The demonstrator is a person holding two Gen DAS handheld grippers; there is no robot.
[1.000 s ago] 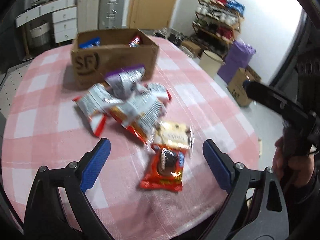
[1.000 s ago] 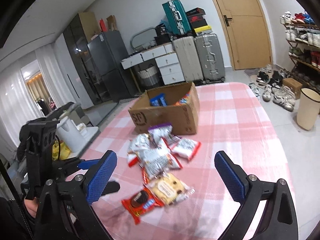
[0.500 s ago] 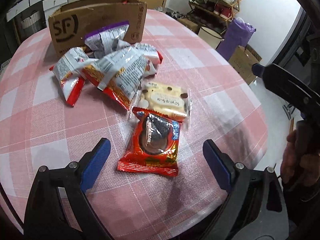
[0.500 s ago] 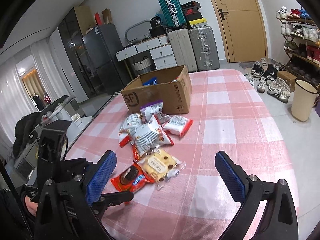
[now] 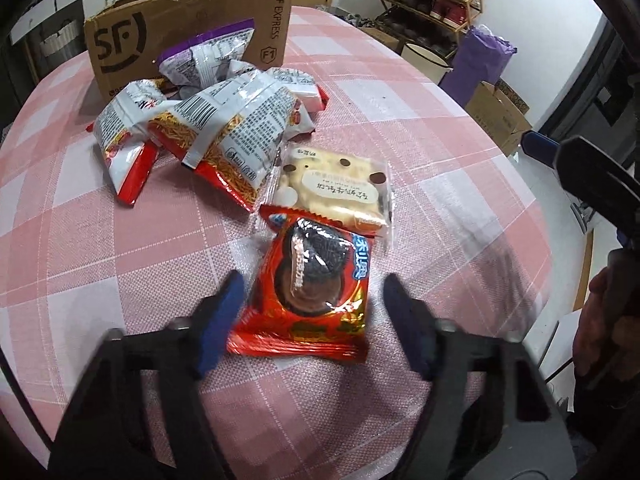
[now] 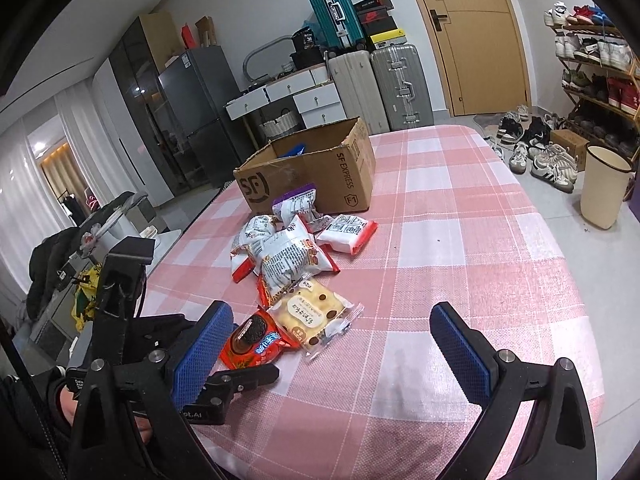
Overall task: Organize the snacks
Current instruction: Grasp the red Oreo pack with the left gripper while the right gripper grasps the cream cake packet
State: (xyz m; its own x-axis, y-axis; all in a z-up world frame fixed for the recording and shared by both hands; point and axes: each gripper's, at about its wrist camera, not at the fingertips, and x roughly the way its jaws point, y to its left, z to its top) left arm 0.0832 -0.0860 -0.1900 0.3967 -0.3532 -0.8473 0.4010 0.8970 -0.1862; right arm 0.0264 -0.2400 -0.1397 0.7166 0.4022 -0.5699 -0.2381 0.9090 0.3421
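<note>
Behind the pile, the cardboard box (image 5: 188, 28) hides its contents; both grippers' jaws gape wide, the left's motion-blurred.

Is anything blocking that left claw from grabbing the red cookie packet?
Nothing visible. The left gripper is open, its fingers on either side of the red cookie packet. Only the packet's far end overlaps the pale biscuit pack.

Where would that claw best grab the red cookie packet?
Across its two long side edges, from above on the near side. The red packet lies flat, its far end overlapping the white biscuit pack, and the open left claw already straddles it.
</note>
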